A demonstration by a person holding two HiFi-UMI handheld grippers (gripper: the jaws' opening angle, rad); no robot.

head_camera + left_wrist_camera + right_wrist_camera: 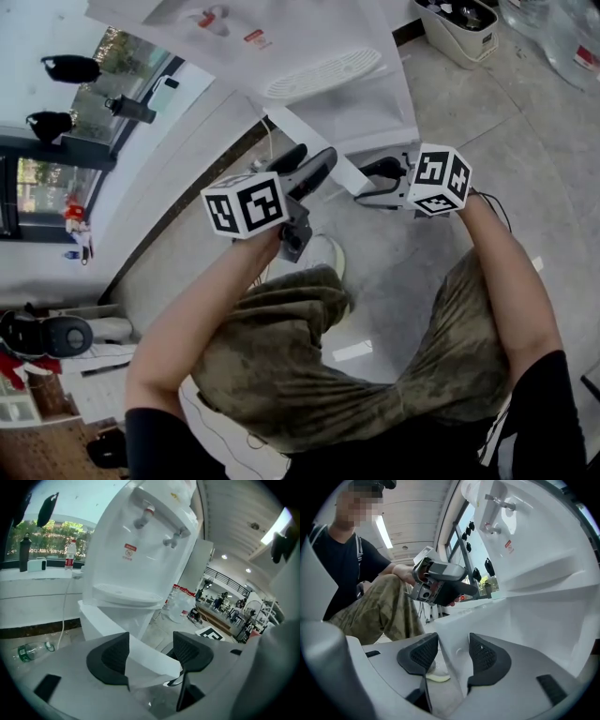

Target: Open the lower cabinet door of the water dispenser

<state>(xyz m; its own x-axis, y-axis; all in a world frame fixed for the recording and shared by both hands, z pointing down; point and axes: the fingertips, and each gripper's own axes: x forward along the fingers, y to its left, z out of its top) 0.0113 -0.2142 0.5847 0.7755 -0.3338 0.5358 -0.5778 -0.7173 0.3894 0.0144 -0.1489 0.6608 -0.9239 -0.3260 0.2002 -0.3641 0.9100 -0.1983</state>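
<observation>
The cabinet door (140, 654) stood swung out at the foot of the water dispenser (140, 550): a thin, stiff, smooth white plastic panel, probably light and slippery, best taken by its free edge. That edge lay between the spread jaws of the left gripper (151, 647) and right gripper (453, 651), neither clamping it

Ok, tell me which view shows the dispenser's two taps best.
The left gripper view: both taps face the camera, unobstructed. The right gripper view catches them sideways near its top edge; the head view gives only a small glimpse from above.
</observation>
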